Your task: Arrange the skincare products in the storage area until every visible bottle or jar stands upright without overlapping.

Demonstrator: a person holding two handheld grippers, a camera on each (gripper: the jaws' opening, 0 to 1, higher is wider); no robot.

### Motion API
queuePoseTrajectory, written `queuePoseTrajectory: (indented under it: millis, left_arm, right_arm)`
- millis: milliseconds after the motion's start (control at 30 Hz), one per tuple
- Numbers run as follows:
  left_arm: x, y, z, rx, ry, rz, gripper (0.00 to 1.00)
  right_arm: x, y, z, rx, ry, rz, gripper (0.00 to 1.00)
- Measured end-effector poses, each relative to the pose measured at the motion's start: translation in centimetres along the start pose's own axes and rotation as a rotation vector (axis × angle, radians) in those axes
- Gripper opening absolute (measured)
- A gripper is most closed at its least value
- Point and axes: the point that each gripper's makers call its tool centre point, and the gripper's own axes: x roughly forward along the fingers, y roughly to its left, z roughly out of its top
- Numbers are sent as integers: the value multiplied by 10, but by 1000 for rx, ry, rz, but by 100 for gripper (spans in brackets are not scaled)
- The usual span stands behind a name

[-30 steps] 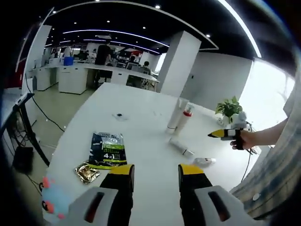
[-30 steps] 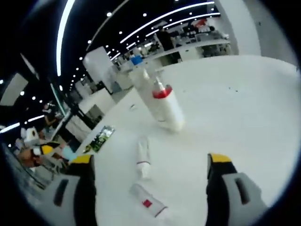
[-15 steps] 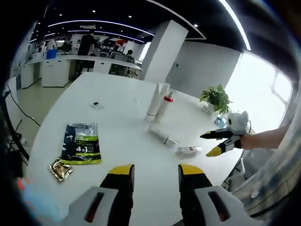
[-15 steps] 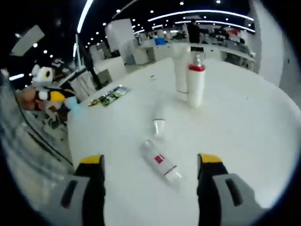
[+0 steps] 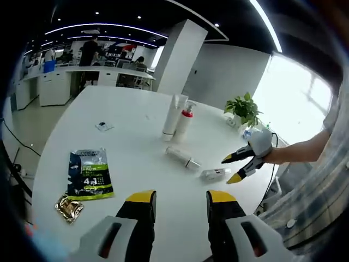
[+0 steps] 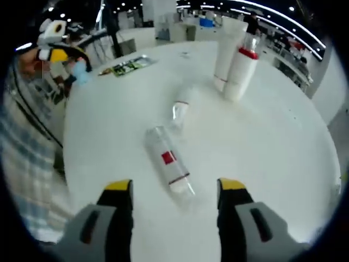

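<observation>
Skincare products lay and stood on a white round table (image 6: 283, 164). The right gripper (image 6: 173, 188) was open, its yellow-tipped jaws spread apart and empty, hanging above the table with a fallen clear-capped bottle (image 6: 168, 165) bearing a red label lying between them and just ahead. Beyond that bottle lay a second fallen tube (image 6: 178, 111), near it but apart. Farther on, a tall white tube (image 6: 225, 50) and a pump bottle with a red collar (image 6: 240, 72) stood upright, just beside each other. In the left gripper view, the left gripper (image 5: 180, 197) was likewise open and empty, over the near edge of the table (image 5: 136, 142). To its left lay a dark green sachet (image 5: 88, 173) and a crumpled gold wrapper (image 5: 68, 208). The two fallen items (image 5: 183, 157) (image 5: 215, 174) lay ahead, the upright pair (image 5: 176, 117) beyond them. The right gripper (image 5: 234, 168), held by a hand (image 5: 272, 156), hovered beside the nearer fallen bottle. A potted plant (image 5: 244, 110) stood at the far rim.
</observation>
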Motion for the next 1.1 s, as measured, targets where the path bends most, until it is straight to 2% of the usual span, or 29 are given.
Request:
queuePoseTrajectory:
  millis: [67,167,267,333,433,500,567,633,733,933,967,1100]
  left_arm:
    - [-2,4,-1,-19,-13,18,38]
    - [-3,8,-2,-32,-41,39,35]
    - [-3,6,-7,-62,-32,43,35]
    - [-3,4,-8,-60,-34,37,35]
    - [0,1,-14,-40,-4,22,35]
    - [2,4,-13,-46,-11,20,35]
    - [5,5,-14,-78,-6,11,35]
    - [6,1,-13,-64,10,-4,35]
    - [6,1,-10,-18,23,-25,35]
    - [7,14,-3,-36,19,-6,35]
    - [6,13,3,-10,-1,-8,35]
    - [6,9,3,11,5,-29,35]
  right_arm:
    - [3,-3,7,-21,-21,14,52]
    - [6,-5,9,-66,-1,28,48]
    - [11,-1,5,-80,31,52,43]
    - [13,1,3,-108,46,55,42]
    - [14,4,-2,-147,70,60,33]
    - [15,4,-6,-192,96,48,29]
    - [14,9,-6,-208,90,53,26]
    - [13,11,-9,-225,104,50,23]
    - [13,15,-9,-227,93,53,19]
    - [12,16,-9,-218,97,39,17]
    - [11,22,-5,-223,77,52,16]
    - [12,42,7,-261,53,100,16]
